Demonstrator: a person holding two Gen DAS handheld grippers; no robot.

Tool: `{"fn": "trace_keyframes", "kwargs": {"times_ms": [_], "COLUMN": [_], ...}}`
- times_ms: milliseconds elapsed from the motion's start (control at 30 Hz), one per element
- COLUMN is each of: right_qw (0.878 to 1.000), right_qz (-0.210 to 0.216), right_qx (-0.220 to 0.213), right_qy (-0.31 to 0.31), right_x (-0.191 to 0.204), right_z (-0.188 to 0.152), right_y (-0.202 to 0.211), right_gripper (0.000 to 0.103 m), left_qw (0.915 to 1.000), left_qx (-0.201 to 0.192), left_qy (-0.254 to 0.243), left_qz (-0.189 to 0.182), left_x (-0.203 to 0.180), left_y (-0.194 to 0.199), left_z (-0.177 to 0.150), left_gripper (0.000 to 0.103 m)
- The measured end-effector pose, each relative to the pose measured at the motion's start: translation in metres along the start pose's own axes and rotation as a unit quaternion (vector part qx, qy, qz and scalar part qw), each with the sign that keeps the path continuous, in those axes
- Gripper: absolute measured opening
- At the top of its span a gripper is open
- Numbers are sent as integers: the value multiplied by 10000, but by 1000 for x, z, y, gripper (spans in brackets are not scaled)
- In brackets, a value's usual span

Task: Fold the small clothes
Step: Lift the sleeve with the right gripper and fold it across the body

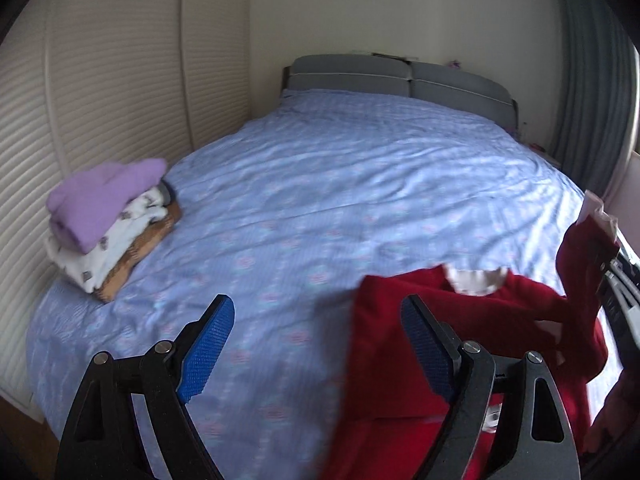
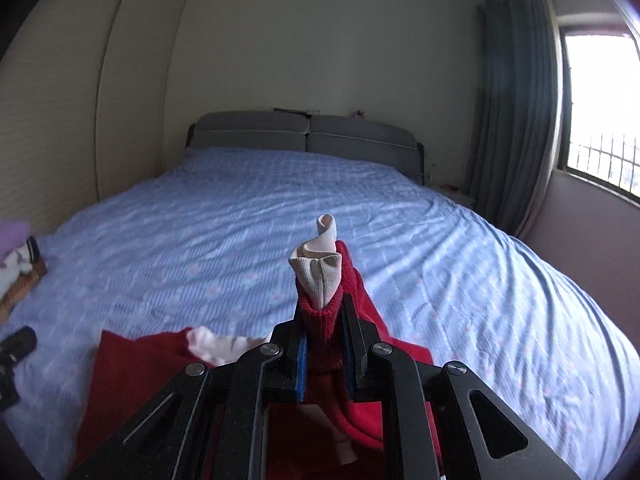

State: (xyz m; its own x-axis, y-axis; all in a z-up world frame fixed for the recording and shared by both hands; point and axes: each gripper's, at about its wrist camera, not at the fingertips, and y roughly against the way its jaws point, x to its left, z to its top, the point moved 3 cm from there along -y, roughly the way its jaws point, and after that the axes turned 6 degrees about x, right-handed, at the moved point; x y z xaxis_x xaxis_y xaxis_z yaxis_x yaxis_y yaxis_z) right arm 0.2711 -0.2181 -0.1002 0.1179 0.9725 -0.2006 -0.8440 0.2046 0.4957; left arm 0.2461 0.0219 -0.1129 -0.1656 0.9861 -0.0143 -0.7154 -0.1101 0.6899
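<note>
Right gripper (image 2: pixel 325 316): jaws clenched on the pink-trimmed cuff of a small red knit sweater (image 2: pixel 152 364), the sleeve lifted clear of the blue patterned bedsheet (image 2: pixel 248 240). The sweater's body lies at the sheet's near edge, toward its right corner, pink collar facing the grey headboard (image 2: pixel 304 136); its long axis seems to run across the bed, along the near edge.

Left gripper (image 1: pixel 320 344): jaws released, nothing between them. The sweater's left edge lies just beyond its right finger, so this hand looks nearer the free side.

A stack of folded clothes (image 1: pixel 108 224), purple on top, sits at the sheet's left edge.

Hidden: sweater's hem and other sleeve, behind the grippers. Motion blur softens the cloth.
</note>
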Motion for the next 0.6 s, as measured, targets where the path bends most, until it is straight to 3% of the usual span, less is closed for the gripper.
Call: {"fn": "trace_keyframes", "kwargs": {"times_ms": [333,467,600], "right_qw": [9821,9698,9667], "right_qz": [-328,-366,-292], "right_qx": [764,1276,1293], "right_qy": [1690,2048,2188], "right_x": [150,172,180], "right_z": [-52,-80,-90], "right_y": [-26,-34,-27], "right_gripper": [15,21,32], "left_qw": [9975,9963,9966], "left_qx": [393,480,476], "left_qy": [512,676,653], "left_qz": [275,212,162], "left_x": [102,123,125], "left_y": [-20,-22,-23], "left_z": [-31,-41,-44], "left_gripper": [85,85,85]}}
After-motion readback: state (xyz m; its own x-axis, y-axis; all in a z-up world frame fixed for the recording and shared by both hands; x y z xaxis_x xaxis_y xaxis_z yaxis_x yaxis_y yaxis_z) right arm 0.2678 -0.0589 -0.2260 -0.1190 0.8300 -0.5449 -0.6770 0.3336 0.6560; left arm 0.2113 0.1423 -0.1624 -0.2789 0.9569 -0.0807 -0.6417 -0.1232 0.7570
